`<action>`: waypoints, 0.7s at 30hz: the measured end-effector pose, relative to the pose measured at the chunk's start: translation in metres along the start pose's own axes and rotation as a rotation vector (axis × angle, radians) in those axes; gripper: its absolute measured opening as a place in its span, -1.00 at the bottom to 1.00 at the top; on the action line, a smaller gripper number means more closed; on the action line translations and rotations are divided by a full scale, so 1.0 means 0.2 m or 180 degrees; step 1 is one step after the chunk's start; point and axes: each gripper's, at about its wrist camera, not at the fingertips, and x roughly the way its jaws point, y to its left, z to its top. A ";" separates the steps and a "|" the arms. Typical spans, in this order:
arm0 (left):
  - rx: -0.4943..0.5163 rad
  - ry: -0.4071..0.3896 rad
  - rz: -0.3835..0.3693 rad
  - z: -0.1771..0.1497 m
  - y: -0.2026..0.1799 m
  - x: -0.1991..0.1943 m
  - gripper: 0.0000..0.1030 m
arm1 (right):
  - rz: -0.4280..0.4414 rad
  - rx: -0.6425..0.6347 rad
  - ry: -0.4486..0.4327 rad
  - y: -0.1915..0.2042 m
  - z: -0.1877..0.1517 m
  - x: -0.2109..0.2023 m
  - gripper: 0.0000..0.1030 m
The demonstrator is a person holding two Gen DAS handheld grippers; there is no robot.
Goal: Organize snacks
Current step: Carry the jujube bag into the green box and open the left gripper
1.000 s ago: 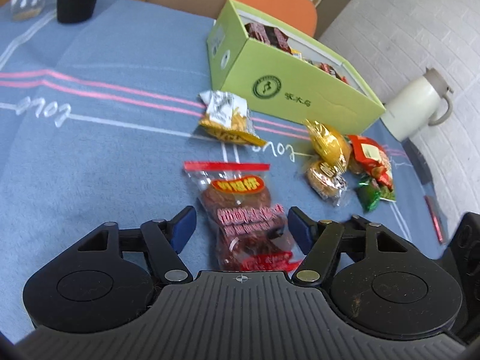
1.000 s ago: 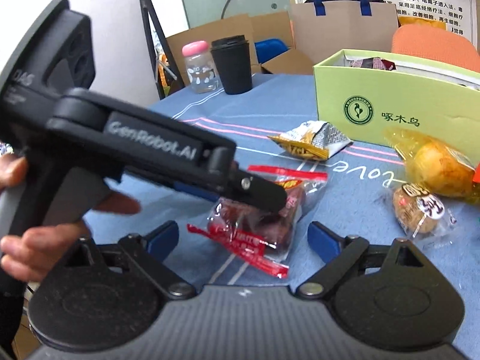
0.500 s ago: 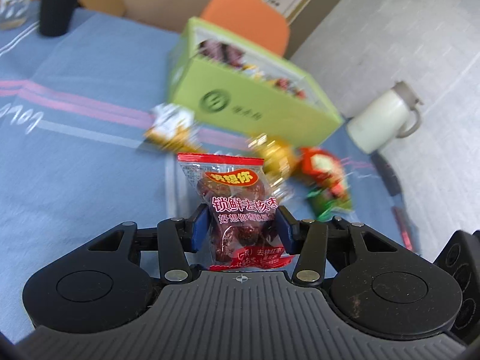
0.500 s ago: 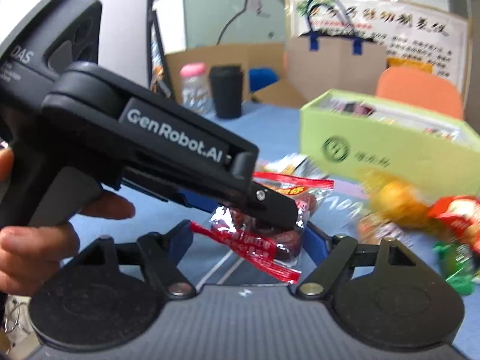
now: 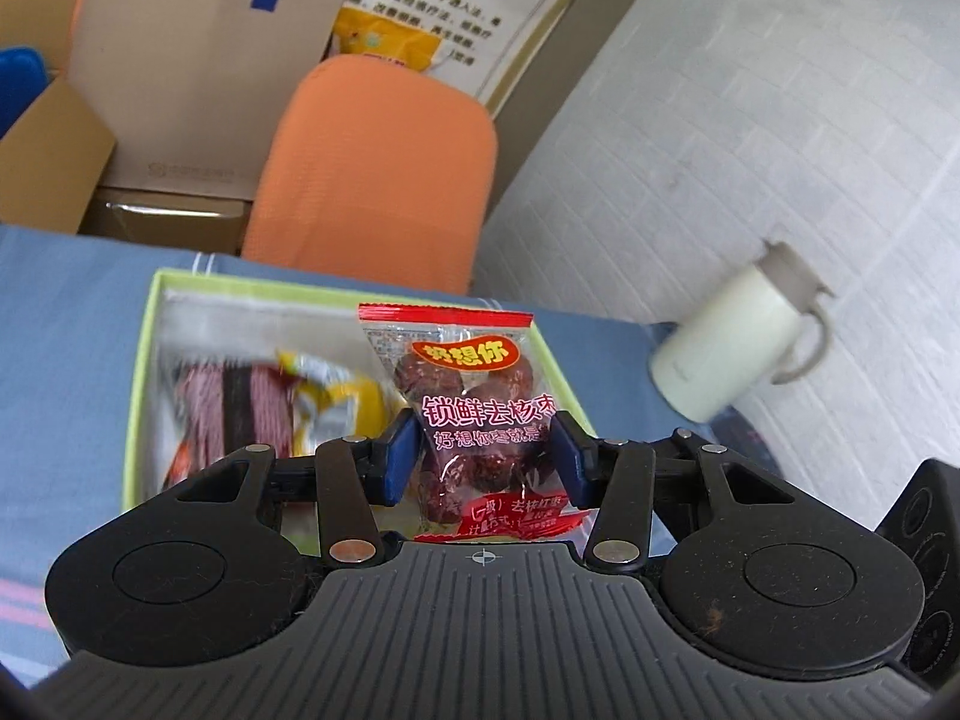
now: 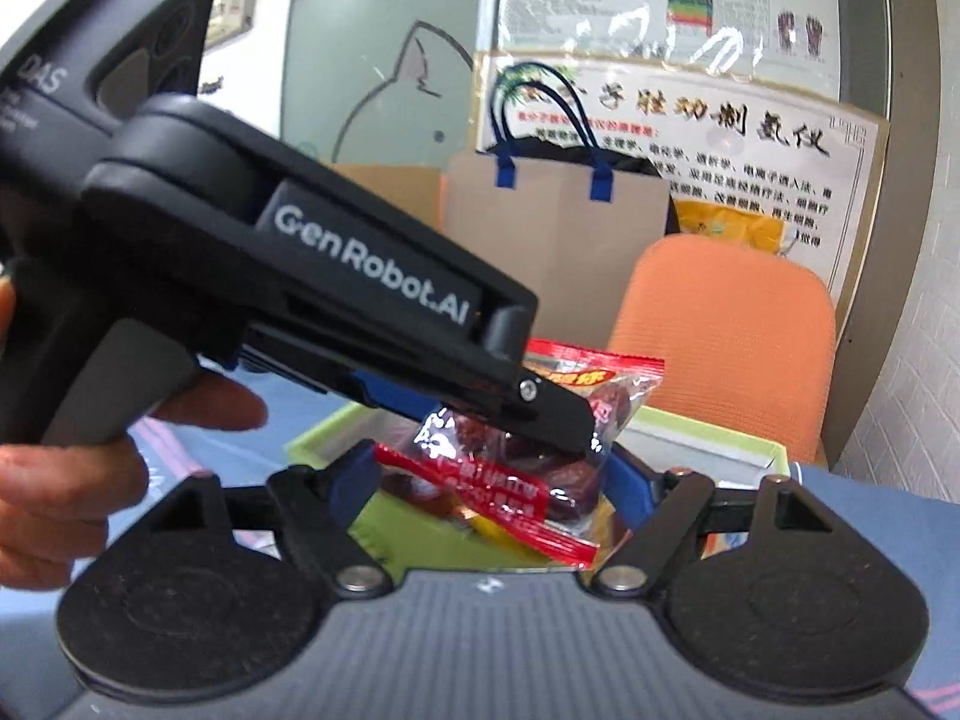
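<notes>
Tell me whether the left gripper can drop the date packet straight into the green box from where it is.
Probably yes. The left gripper holds the date packet above the green box, whose top is open. Snacks already lie inside toward its left, but nothing covers the opening under the packet.

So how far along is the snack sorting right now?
Partly done: the light green cardboard box already holds a dark red striped packet and a yellow-and-white packet. In hand: the left gripper grips a clear red-edged bag of dates above the box. Left: dropping it in; any snacks remaining on the table are out of view.
</notes>
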 end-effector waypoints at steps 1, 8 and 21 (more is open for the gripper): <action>-0.0022 0.0033 0.0024 0.02 0.01 0.05 -0.46 | -0.0007 0.0010 0.0034 -0.02 -0.01 0.04 0.55; -0.0012 0.0091 0.0188 0.03 0.10 0.25 -0.33 | -0.0022 0.0067 0.0130 -0.10 -0.06 0.18 0.68; 0.0193 -0.0538 0.0261 -0.34 0.07 -0.34 0.37 | -0.0036 0.0345 -0.0222 0.08 -0.34 -0.39 0.80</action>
